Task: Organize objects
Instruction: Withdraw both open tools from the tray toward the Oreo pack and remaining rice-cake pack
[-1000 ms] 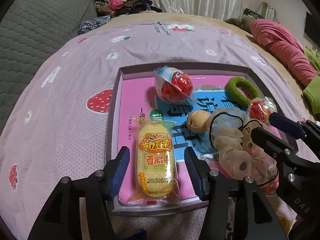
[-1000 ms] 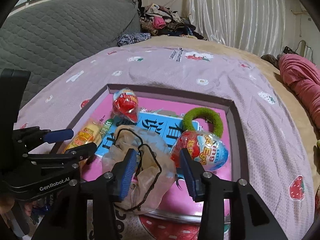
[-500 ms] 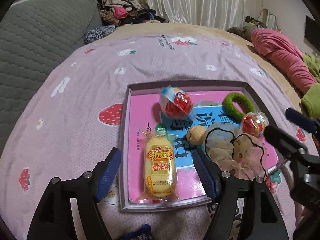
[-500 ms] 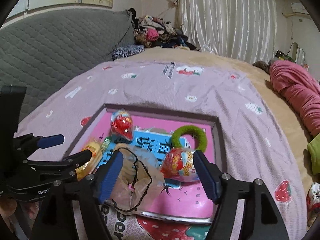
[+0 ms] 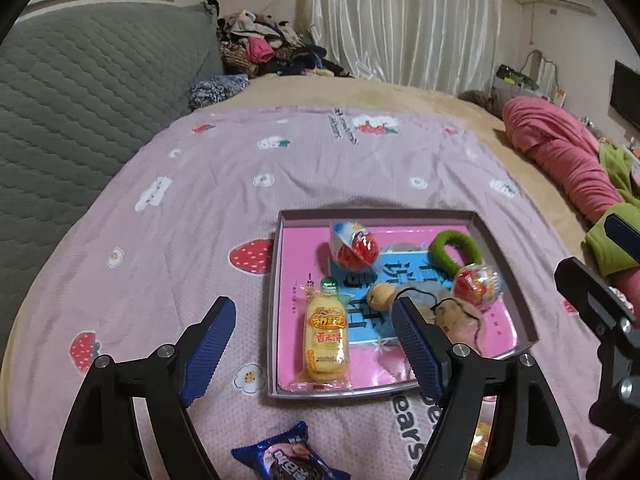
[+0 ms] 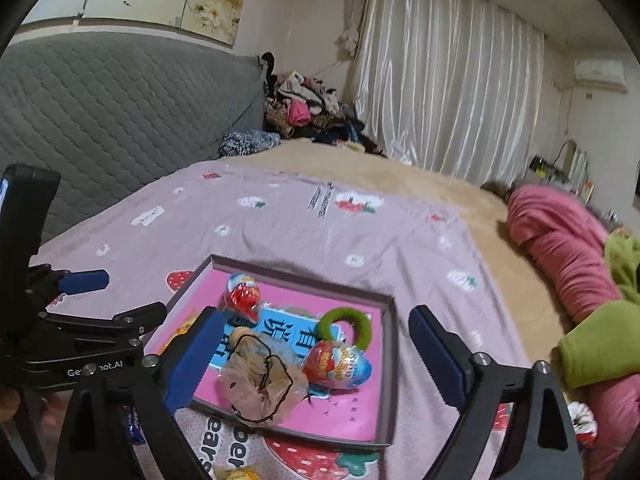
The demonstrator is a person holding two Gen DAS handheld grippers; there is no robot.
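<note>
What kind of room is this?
Probably a bedroom: a bed spread with a strawberry blanket, a pile of clothes in the corner, and long white curtains over the window.

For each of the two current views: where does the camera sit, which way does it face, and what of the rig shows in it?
Left wrist: sits on the left gripper, looks along its open fingers at the tray; the right gripper shows at right.
Right wrist: sits on the right gripper, open, facing the tray from nearer its right; the left gripper shows at left.
Shared: tray, green ring, bed, curtains.
</note>
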